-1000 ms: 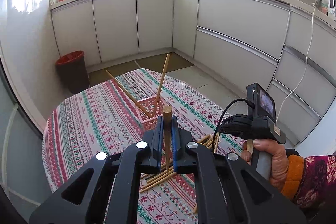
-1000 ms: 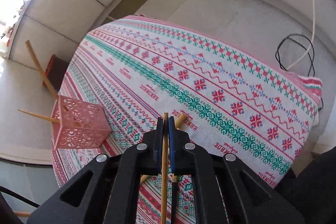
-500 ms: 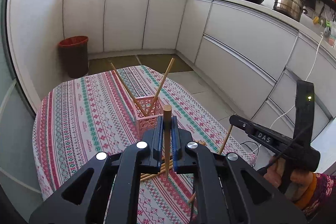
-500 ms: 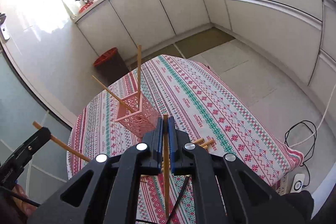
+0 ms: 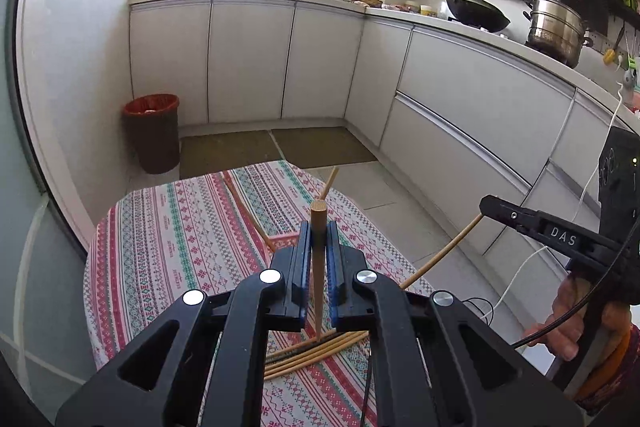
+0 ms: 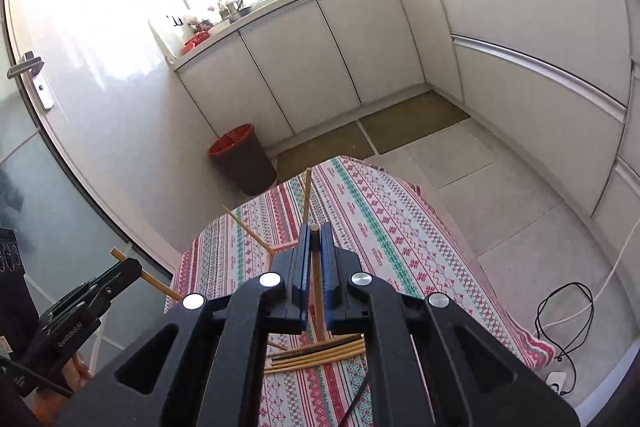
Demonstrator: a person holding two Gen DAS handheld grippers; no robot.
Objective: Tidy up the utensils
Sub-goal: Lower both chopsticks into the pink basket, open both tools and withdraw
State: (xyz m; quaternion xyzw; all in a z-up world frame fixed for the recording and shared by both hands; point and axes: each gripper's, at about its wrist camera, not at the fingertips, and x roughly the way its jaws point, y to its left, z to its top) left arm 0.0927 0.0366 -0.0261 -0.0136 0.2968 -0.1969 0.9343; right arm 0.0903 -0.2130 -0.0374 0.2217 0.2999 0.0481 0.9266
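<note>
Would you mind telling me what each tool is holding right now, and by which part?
Each grips one wooden chopstick near its thick end: the left tool holds a chopstick, the right tool another.

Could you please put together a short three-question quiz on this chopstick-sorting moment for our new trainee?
1. True or false: the left gripper is shut on a chopstick.
2. Where do the loose chopsticks lie?
A) on the floor
B) on the tablecloth
C) in the red bin
3. Fill in: the right gripper holds one ____.

Key: 1 true; 2 B; 3 chopstick.
</note>
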